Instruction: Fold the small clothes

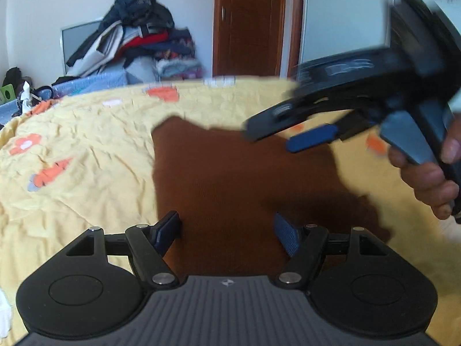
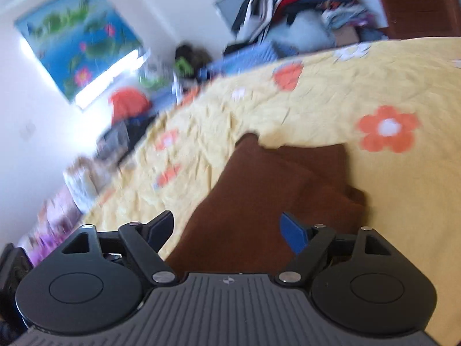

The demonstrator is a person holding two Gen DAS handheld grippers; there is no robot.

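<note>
A small brown garment [image 1: 245, 178] lies flat on the yellow flowered bedspread [image 1: 86, 144]. My left gripper [image 1: 226, 227] hovers over its near edge, open, with nothing pinched between the pads. In the left wrist view my right gripper [image 1: 276, 138] reaches in from the right above the garment's far right corner, blurred, jaws apart, held by a hand [image 1: 426, 178]. In the right wrist view the brown garment [image 2: 273, 190] shows a folded layer on top, and the right gripper [image 2: 227, 227] stands open above its near end, holding nothing.
A tall pile of mixed clothes [image 1: 138, 37] sits past the far edge of the bed, seen too in the right wrist view as a clothes pile [image 2: 302, 0]. A wooden door [image 1: 247, 23] stands behind. The yellow bedspread [image 2: 317, 109] spreads wide around the garment. A lotus picture [image 2: 77, 37] hangs on the wall.
</note>
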